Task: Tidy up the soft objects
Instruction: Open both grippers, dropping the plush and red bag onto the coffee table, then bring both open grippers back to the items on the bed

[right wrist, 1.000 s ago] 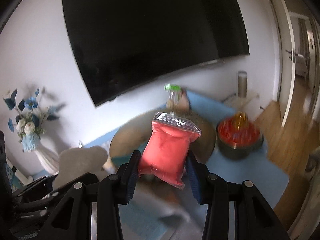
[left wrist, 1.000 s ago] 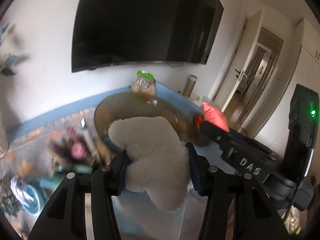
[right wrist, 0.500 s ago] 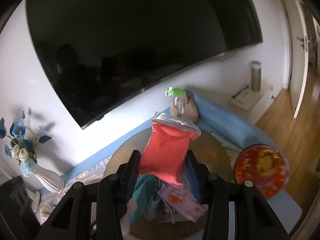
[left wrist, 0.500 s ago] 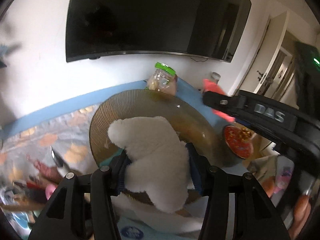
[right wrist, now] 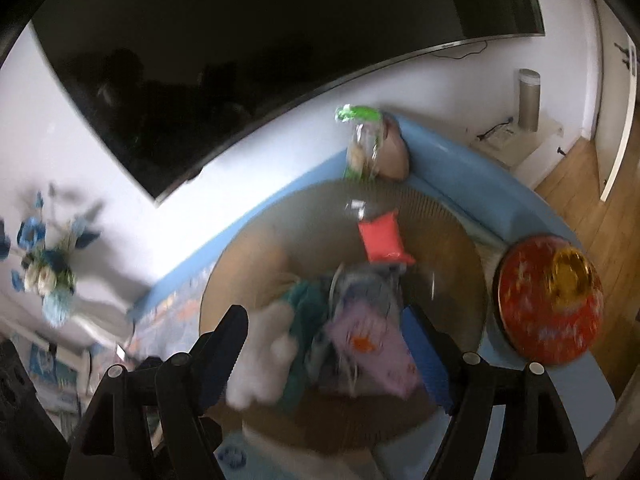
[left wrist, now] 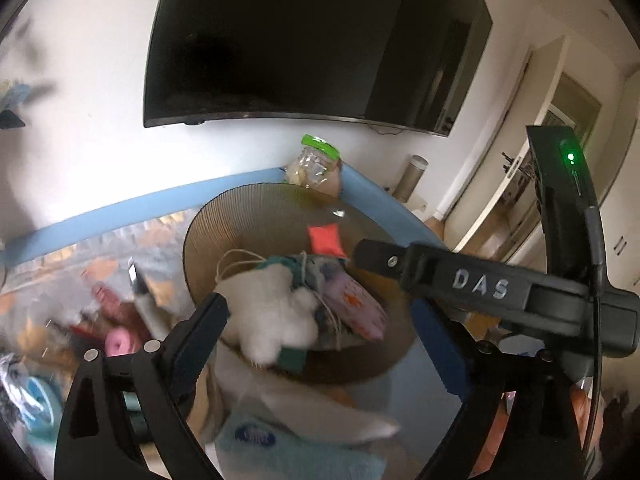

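Note:
A round brown ribbed tray (left wrist: 248,208) (right wrist: 448,224) holds a pile of soft things. The white plush (left wrist: 272,316) (right wrist: 260,360) lies at the pile's near left. The red pouch (left wrist: 325,240) (right wrist: 382,238) lies at its far side. A teal cloth (right wrist: 308,304) and a lilac printed pouch (left wrist: 356,304) (right wrist: 372,344) lie between them. My left gripper (left wrist: 320,336) is open and empty just above the pile. My right gripper (right wrist: 324,348) is open and empty over the same pile; its body (left wrist: 480,284) crosses the left wrist view.
A green-lidded jar (left wrist: 314,164) (right wrist: 360,140) stands behind the tray by the wall. A red round tin (right wrist: 550,300) sits right of the tray on the blue table (right wrist: 452,160). Cluttered small items (left wrist: 112,320) lie left. A flower vase (right wrist: 48,280) stands far left.
Both grippers have opened. The white plush and the red pouch have left the jaws and now lie in the tray. Both grippers have drawn nearer to the tray.

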Action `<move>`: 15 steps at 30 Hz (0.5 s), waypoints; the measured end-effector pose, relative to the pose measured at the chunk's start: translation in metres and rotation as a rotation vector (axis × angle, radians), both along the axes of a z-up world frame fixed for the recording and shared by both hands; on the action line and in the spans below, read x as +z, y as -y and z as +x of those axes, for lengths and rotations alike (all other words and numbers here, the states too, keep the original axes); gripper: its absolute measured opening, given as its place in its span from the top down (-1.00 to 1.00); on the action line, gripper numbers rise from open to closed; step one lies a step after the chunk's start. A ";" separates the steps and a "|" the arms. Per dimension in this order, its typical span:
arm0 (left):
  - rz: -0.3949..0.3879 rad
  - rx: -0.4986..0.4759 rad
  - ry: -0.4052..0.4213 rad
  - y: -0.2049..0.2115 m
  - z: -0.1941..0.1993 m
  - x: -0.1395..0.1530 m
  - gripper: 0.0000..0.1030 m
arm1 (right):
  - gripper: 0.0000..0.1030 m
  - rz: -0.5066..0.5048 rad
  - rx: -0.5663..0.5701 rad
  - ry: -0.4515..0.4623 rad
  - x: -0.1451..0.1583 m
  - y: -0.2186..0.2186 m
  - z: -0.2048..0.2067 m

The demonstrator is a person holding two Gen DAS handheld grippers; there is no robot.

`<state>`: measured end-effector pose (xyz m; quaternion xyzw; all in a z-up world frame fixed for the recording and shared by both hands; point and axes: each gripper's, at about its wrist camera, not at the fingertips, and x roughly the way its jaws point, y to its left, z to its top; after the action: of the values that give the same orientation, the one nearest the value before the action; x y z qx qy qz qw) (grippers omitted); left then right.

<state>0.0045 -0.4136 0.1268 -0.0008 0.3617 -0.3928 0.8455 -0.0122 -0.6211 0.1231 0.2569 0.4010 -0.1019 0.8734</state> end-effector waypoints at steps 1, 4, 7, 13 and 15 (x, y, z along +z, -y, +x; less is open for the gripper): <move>0.001 -0.004 0.007 -0.003 -0.006 0.002 -0.81 | -0.51 -0.022 0.009 0.001 0.003 -0.008 -0.006; 0.010 -0.033 0.025 -0.012 -0.026 0.007 -0.81 | -0.51 -0.047 0.034 0.038 0.017 -0.031 -0.027; 0.019 -0.047 0.060 -0.027 -0.052 0.014 -0.81 | -0.54 -0.039 0.071 0.072 0.032 -0.051 -0.043; 0.049 -0.018 0.133 -0.088 -0.093 0.022 -0.83 | -0.65 -0.039 0.199 0.130 0.056 -0.101 -0.073; 0.059 0.009 0.144 -0.114 -0.102 0.022 -0.86 | -0.74 0.014 0.294 0.157 0.058 -0.122 -0.080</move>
<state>-0.0973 -0.3000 0.1486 0.0507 0.3115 -0.3774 0.8706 -0.0922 -0.4987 0.1806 0.2090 0.3653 0.0502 0.9057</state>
